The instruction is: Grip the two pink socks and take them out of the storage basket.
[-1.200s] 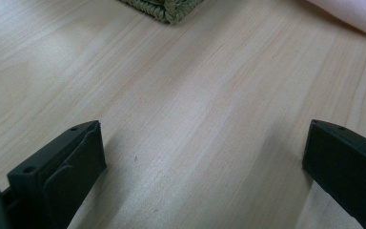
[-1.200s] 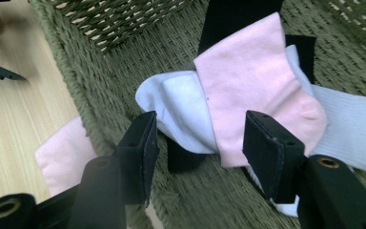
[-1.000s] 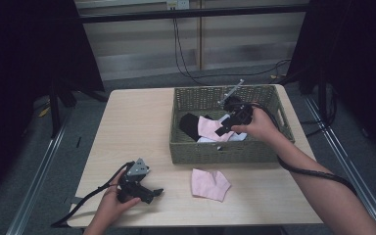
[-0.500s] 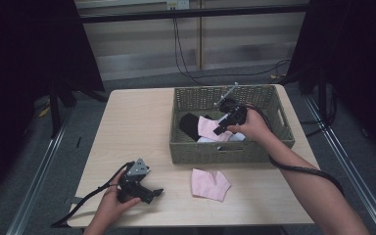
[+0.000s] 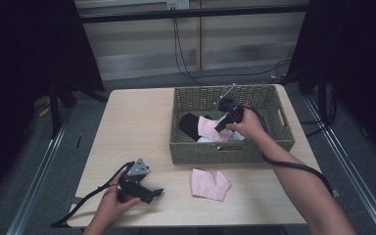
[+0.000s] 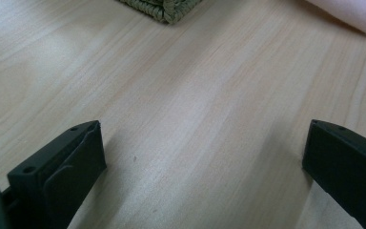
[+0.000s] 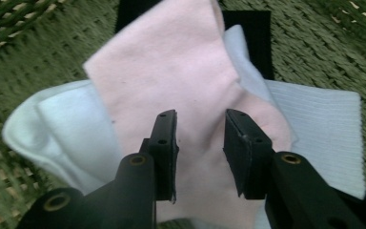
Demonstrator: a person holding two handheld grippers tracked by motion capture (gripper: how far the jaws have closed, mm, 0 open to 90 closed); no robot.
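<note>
Right gripper (image 7: 199,143) down in the basket (image 5: 274,98), jaws just closing, narrow gap straddling a fold of the pink sock (image 7: 171,62) – pads not yet pinching. Sock lies atop the white sock (image 7: 324,124), black one at 12 o'clock. Risk: jaws bite both layers, white comes up too. Left gripper (image 6: 200,157) spread wide, idle on the table (image 6: 171,95). Pile's underside hidden – blurry.

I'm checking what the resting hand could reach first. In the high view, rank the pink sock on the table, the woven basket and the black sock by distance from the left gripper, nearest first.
From the left gripper:
1. Pink sock on the table, just to its right.
2. Woven basket, beyond it, toward the table's far right.
3. Black sock, inside the basket at its left end.
</note>
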